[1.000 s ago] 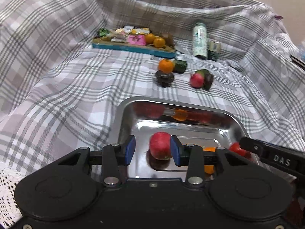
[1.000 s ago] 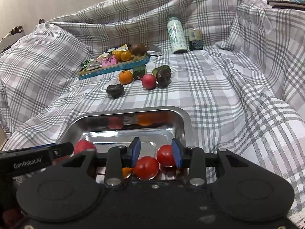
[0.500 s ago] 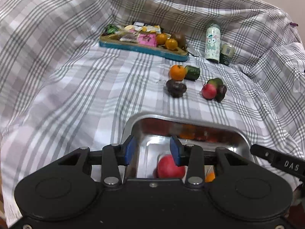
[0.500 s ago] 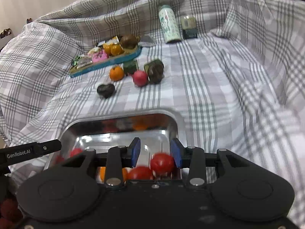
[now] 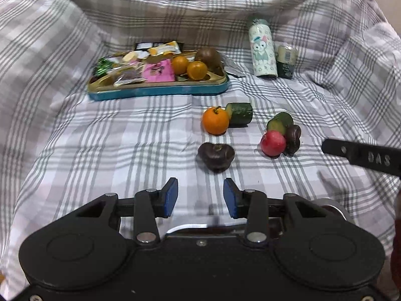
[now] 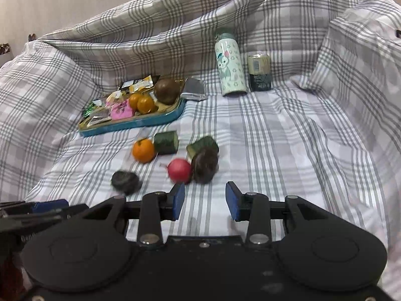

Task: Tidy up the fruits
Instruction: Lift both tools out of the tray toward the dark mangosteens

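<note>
Both the left gripper and right gripper hang with jaws spread and empty above the plaid cloth, where 1 round orange, 1 red apple and 1 dark heart-shaped fruit lie ahead.

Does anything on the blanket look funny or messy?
A bit messy. Loose fruit lies scattered on the checked cloth: an orange, a red fruit and a dark heart-shaped fruit, with cut green pieces beside them. The teal tray is crammed with snack packets.
</note>
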A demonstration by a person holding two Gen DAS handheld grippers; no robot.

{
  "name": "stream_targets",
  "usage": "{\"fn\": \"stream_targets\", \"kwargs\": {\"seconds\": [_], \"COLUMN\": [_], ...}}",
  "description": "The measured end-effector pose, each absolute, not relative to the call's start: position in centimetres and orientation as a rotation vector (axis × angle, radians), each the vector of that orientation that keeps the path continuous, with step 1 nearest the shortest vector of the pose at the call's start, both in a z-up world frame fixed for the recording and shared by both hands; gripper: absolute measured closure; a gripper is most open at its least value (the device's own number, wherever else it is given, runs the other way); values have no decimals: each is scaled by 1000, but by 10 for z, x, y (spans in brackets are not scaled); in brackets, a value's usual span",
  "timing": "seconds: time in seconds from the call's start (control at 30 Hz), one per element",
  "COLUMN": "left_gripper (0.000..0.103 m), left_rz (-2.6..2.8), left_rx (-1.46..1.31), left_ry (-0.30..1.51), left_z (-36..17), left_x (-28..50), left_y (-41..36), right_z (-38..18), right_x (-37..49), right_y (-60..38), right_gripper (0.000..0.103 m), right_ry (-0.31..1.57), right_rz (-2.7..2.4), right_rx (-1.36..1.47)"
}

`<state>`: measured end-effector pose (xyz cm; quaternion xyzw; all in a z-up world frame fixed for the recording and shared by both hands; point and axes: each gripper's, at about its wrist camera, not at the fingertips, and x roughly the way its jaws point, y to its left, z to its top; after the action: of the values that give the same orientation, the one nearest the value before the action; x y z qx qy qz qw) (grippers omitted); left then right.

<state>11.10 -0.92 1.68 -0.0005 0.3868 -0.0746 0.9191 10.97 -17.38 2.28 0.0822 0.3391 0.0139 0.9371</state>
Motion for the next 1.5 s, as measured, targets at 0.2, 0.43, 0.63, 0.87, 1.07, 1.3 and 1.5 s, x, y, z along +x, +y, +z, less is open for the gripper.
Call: {"fn": "stream_targets", "kwargs": {"seconds": [0.2, 0.43, 0.63, 0.87, 1.07, 1.3, 1.5], "left_gripper": [55, 55, 55, 54, 52, 55, 55], "left_rz": [-185, -191, -183, -175, -121, -1, 17], "left_rx": [48, 96, 117, 103, -6, -203, -307], "left_ry": [806, 827, 833, 821, 818, 844, 860], "left_z": [8, -3, -5, 0, 7, 3, -3], "left_x": [131, 142, 154, 169, 180, 188, 188], "left_y": [-18, -24, -28, -28, -11, 31, 52], "right_z": [17, 7, -2, -7, -7, -12, -11], "right_x": [147, 176, 189, 194, 190, 186, 183], "right_y": [-177, -175, -170, -181, -204, -217, -211], "right_gripper": [63, 63, 63, 63, 63, 63, 63], "right_ry": [688, 692, 707, 733, 732, 759, 731], "right_rz": [14, 20, 45, 26, -52, -111, -105], "right_rx": [177, 180, 196, 229, 278, 285, 236]}}
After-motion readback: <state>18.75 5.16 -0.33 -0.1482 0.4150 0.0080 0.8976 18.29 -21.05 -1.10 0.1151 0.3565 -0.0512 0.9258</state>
